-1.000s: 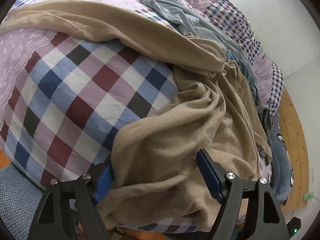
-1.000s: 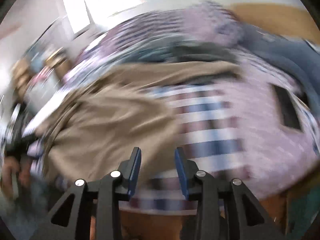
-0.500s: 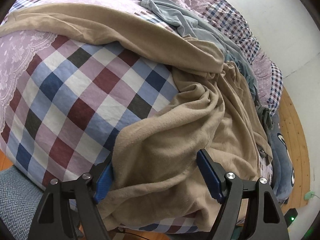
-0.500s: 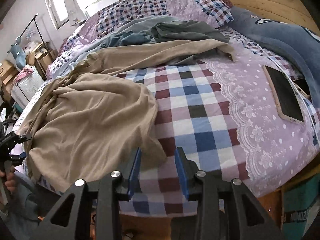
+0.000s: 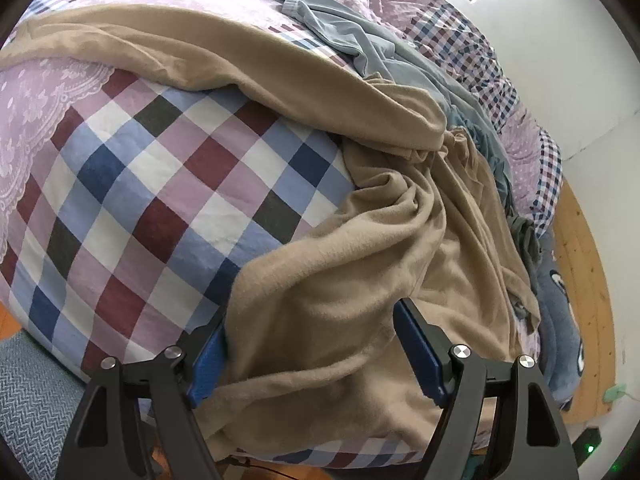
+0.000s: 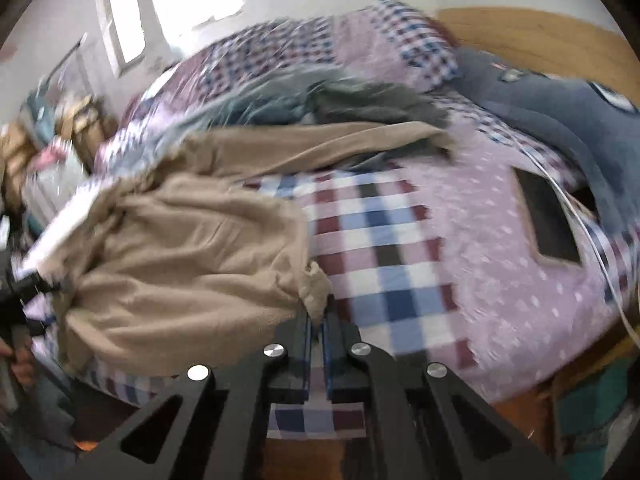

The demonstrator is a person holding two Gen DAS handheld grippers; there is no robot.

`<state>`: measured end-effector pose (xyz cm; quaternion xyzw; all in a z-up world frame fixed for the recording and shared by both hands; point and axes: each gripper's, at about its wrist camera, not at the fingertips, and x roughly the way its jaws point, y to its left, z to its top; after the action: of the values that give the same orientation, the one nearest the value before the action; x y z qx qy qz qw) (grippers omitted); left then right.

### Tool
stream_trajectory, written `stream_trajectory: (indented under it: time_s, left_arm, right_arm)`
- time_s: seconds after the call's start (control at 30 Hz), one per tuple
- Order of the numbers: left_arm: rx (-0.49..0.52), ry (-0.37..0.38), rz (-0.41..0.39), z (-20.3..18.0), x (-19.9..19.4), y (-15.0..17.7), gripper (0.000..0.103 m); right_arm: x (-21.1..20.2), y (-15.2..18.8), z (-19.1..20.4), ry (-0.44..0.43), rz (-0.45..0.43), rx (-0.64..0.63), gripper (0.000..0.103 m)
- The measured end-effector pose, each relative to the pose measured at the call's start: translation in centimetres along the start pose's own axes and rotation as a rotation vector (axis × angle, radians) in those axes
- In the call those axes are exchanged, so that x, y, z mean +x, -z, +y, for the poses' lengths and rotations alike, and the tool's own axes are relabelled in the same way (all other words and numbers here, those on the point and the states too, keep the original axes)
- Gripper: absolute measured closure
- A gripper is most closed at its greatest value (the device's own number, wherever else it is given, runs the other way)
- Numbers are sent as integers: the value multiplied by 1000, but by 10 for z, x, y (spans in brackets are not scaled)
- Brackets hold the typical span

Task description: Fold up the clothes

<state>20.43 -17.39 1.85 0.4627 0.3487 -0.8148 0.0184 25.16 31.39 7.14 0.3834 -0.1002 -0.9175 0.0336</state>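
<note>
A tan fleece garment [image 5: 360, 248] lies crumpled across the checked bedspread [image 5: 160, 184] and hangs over the bed's edge. My left gripper [image 5: 310, 316] stands wide open at that edge, with a loose bunch of the tan cloth lying between its blue pads [image 5: 208, 356]. In the right wrist view the same garment [image 6: 192, 248] spreads to the left. My right gripper [image 6: 318, 320] is shut on the garment's near corner, and a tuft of cloth sticks up from between the fingertips. The left gripper shows small at the far left [image 6: 20, 288].
Grey-blue clothes [image 5: 360, 40] and a dark grey garment [image 6: 372, 100] lie further up the bed. A dark tablet [image 6: 548, 220] and a white cable [image 6: 592, 240] rest on the lilac cover at right. A blue plush blanket [image 6: 580, 112] lies by the wooden headboard [image 6: 540, 36].
The right gripper's jaws, apart half a second ago, have closed on the tan garment's corner. The left gripper and the cloth between its pads look unchanged.
</note>
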Motion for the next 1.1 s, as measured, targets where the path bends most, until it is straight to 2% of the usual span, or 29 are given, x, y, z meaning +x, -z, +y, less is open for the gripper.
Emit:
stream_trajectory:
  time_s: [0.23,0.37,0.5,0.63,0.73,0.83,0.9,1.1]
  left_arm:
    - [16,25,11,-12,3,2,21]
    - [30,29,17,-16,4,3,21]
    - [25,32,20,-15,4,2,21]
    - [17,29,17,-10,3,1,21]
    - [18,27,15,-7,1,0,21]
    - [35,16,10,-5,-2,0,21]
    - [58,6,9,-4,-4,1,21]
    - [104,-26,25,4,-8,4,21]
  right_arm:
    - [-22,14,-23,38,44,85,100]
    - [-10,22,-29,58,115,91,100]
    - [4,26,-30,107,174,99,94]
    - [3,20,-42,216,132,190,93]
    - [-7,12,-42,183,51,243,92]
    - [-5,5,-23,152,13,188,86]
    - [1,3,-7,137,10,129,74]
    - [26,0,49,57,32,-44,68]
